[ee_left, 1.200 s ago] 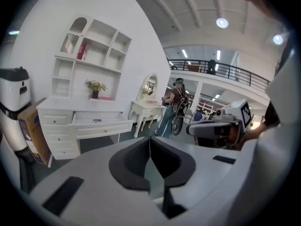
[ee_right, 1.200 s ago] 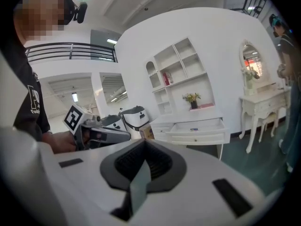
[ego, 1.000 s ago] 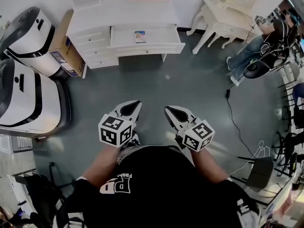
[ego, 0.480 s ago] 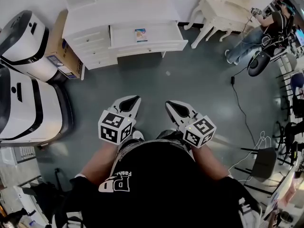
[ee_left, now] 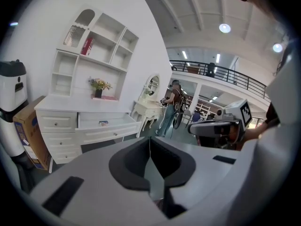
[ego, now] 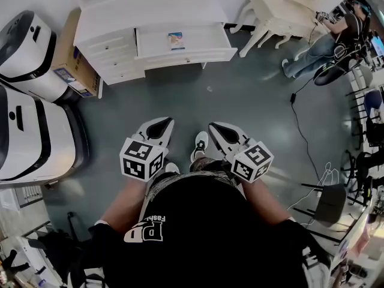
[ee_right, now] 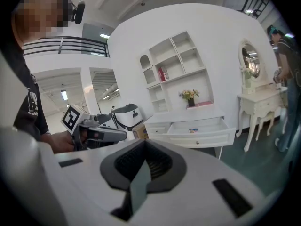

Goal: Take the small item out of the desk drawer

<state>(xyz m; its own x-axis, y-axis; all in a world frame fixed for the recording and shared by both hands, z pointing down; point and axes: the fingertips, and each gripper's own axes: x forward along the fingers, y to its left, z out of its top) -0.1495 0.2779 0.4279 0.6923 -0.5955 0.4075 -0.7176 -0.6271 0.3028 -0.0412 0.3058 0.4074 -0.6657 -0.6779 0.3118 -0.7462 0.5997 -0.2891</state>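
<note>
Head view shows the small colourful flat item (ego: 176, 40), perhaps a card, lying in the open drawer (ego: 192, 55) of the white table (ego: 150, 17), well apart from both grippers. The white left gripper (ego: 157, 126) and right gripper (ego: 219, 131) have jaws together on nothing. The approach, grasp and removal seemingly all remain.

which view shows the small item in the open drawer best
The head view: it looks down into the open drawer, showing the small item flat. Both gripper views catch it only as a low-angle speck.
</note>
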